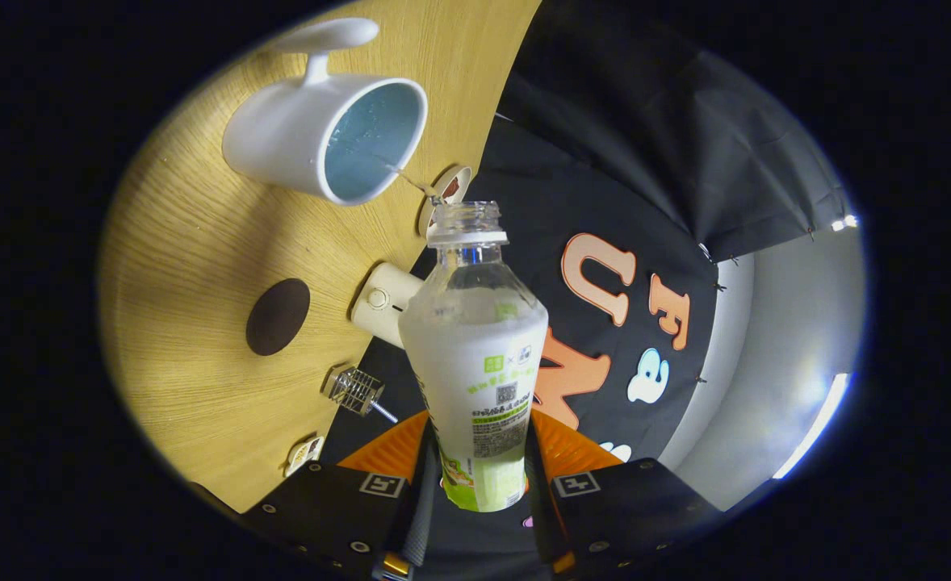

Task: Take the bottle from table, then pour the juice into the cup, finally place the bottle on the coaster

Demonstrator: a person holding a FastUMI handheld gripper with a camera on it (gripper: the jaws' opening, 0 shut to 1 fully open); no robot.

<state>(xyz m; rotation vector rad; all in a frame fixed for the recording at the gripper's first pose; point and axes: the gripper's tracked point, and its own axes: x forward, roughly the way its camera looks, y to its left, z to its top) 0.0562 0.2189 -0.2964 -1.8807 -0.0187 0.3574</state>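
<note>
So the bottle (475, 355) was clamped between the gripper's (479, 476) two fingers, both pressed against its lower sides, cap off and neck tipped toward the cup (326, 133). A thin stream of juice (411, 179) could be seen running from the open mouth across to the inside of the cup's rim. Some pale liquid was visible in the bottle, mostly down toward the labelled half.

One cup was counted, white outside with a bluish inside, stood on the wooden table (193, 266) with its handle pointed away from the bottle. One dark round coaster (278, 316) was laid flat on the table, well apart from the cup and nothing on it.

Other stuff was lined up along the table's edge nearest the booth wall: a white round-bodied gadget (385, 303) with a small button, partly hidden behind the bottle's shoulder; a little clear ribbed thing (356, 390) with a metal pin sticking out over the edge; a small round item (446, 190) just behind the bottle's mouth, mostly blocked by it; and a small card-like item (306, 453) near the fingers, too small to be made out. So four odds and ends, one of each.

Nothing was seen between the bottle's mouth and the cup apart from the stream itself.
</note>
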